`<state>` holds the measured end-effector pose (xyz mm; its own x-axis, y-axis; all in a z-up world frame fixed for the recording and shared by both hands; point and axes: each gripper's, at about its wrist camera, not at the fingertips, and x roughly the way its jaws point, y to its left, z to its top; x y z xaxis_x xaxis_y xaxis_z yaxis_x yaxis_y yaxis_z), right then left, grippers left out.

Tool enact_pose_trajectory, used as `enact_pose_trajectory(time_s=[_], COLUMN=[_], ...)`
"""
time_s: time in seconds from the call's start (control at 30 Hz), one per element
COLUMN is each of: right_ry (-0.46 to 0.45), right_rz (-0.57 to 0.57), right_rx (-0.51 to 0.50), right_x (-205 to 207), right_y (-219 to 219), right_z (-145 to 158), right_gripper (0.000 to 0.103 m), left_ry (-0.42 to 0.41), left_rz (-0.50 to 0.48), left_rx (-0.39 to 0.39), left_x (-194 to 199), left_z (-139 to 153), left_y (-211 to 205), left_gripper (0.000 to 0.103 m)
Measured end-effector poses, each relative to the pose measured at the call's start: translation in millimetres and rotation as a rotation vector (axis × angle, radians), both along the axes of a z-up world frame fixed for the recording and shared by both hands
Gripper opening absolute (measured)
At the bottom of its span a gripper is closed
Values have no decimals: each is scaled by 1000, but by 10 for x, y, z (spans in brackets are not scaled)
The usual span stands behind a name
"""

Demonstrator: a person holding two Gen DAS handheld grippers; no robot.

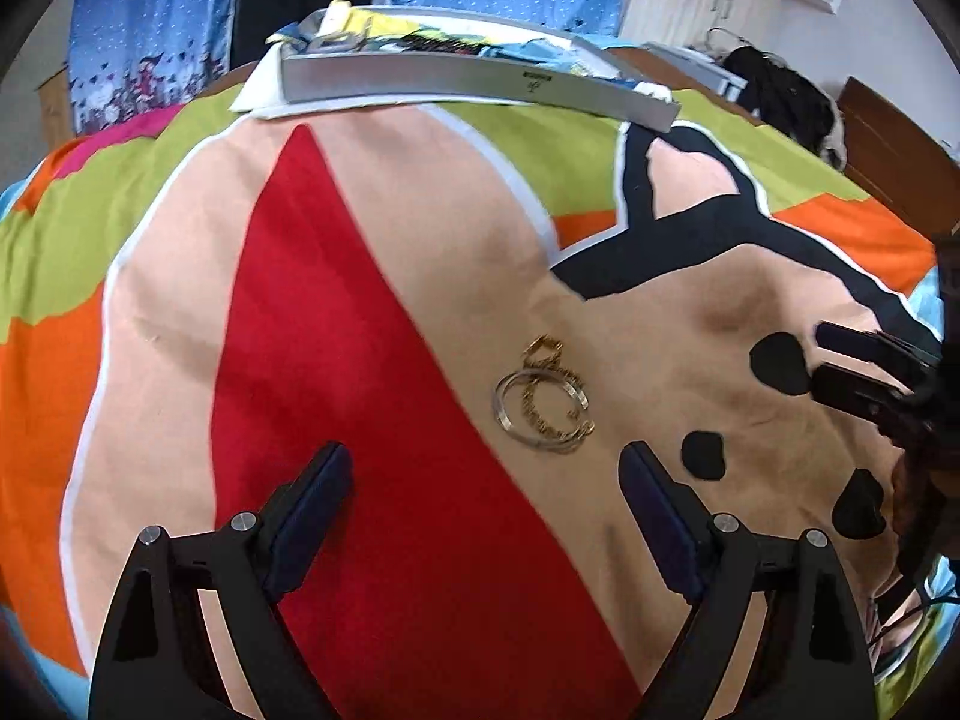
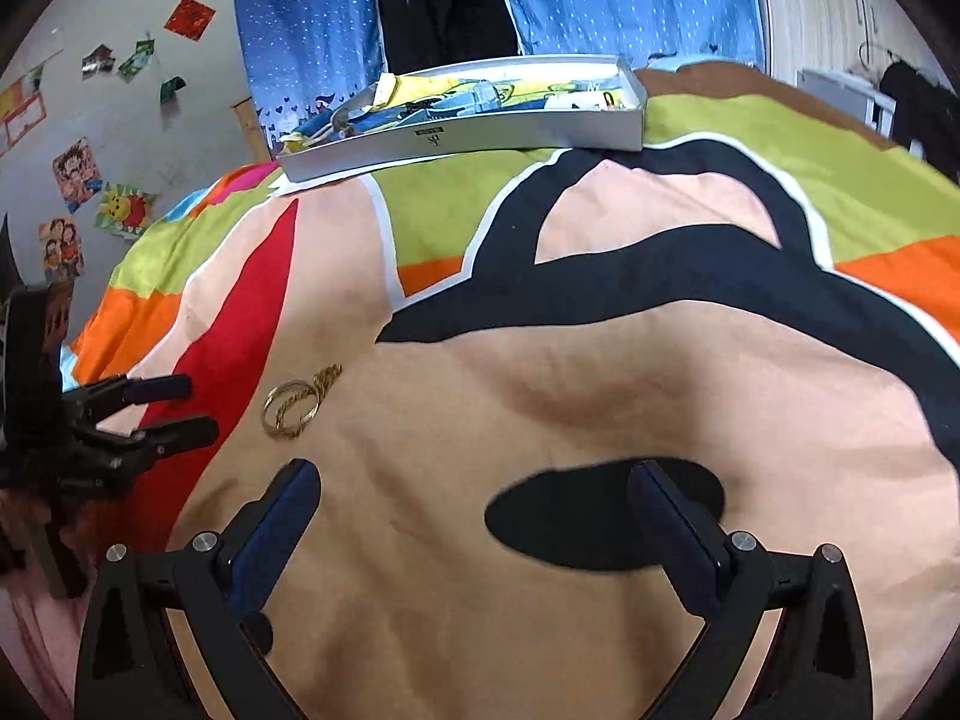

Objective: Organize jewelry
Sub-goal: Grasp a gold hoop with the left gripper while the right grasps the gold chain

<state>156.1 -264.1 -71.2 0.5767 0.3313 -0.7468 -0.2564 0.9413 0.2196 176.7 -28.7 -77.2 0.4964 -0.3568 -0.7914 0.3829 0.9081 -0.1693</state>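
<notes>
Nearest the cameras, both pairs of tongs hang over a bed covered by a brightly printed bedspread point(image 1: 372, 312), each with its jaws spread wide and nothing between them. The left tongs point(image 1: 485, 474) hover above the red wedge and peach field of the print; the right tongs point(image 2: 474, 489) hover above peach cloth and a black oval patch point(image 2: 576, 516). Between the two tools, just beyond the left tongs' fingertips, lies the jewelry point(image 1: 543, 399): a small heap of thin silver-coloured bangles overlapping a gold-coloured chain, resting flat on the peach part of the bedspread beside the edge of the red wedge. In the right wrist view the same heap sits ahead and to the left of the right tongs, with the left tongs near it on its far side. Farther back, well apart from the jewelry, a shallow grey-white box point(image 2: 480, 135) rests on the green part of the bedspread, holding colourful printed material and a few small items too small to identify. Behind the bed hang blue dotted curtains point(image 2: 618, 0), and drawings point(image 2: 75, 171) are stuck to the wall at the left.
</notes>
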Motion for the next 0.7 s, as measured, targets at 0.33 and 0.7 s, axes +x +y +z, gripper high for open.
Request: enact_pose_trajectory(time_s=[0.33, 0.7], right_ry=[20, 49], right_rz=[98, 236], right_rx=[82, 129], right_x=[501, 837], right_y=[246, 546], right_z=[-126, -185], right_gripper=[78, 38], left_ry=[73, 139], left_rz=[-58, -91], left_rx=[-91, -106], left_x=[263, 387], left_z=[-163, -254], left_y=[-18, -36], left_gripper=[37, 12])
